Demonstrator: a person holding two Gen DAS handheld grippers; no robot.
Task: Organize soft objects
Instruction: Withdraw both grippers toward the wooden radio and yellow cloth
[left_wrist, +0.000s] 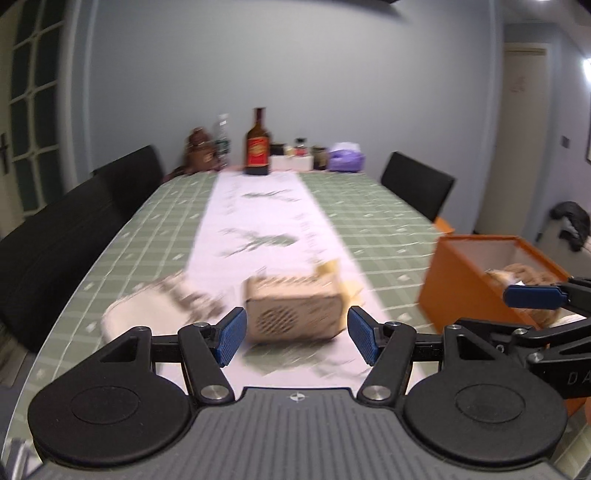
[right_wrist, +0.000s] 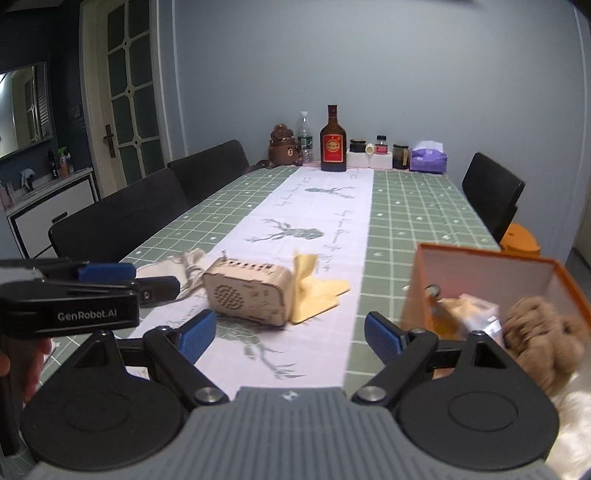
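A blurred white patterned cloth (left_wrist: 155, 310) lies crumpled on the table runner, left of a wooden radio-like box (left_wrist: 295, 310). A yellow cloth (right_wrist: 314, 288) lies just behind and right of the box. My left gripper (left_wrist: 297, 334) is open and empty, and the wooden box lies just beyond its fingertips. An orange box (right_wrist: 480, 258) at the right holds a brown plush bear (right_wrist: 539, 332) and small packets. My right gripper (right_wrist: 290, 336) is open and empty over the runner, left of the orange box. One of its pads (left_wrist: 532, 295) shows beside that box.
The long table (right_wrist: 413, 206) has a green checked cloth and a white runner. At its far end stand a brown bottle (right_wrist: 333, 142), a water bottle, jars, a purple tissue pack (right_wrist: 428, 157) and a brown bear figure. Black chairs (right_wrist: 122, 225) line both sides.
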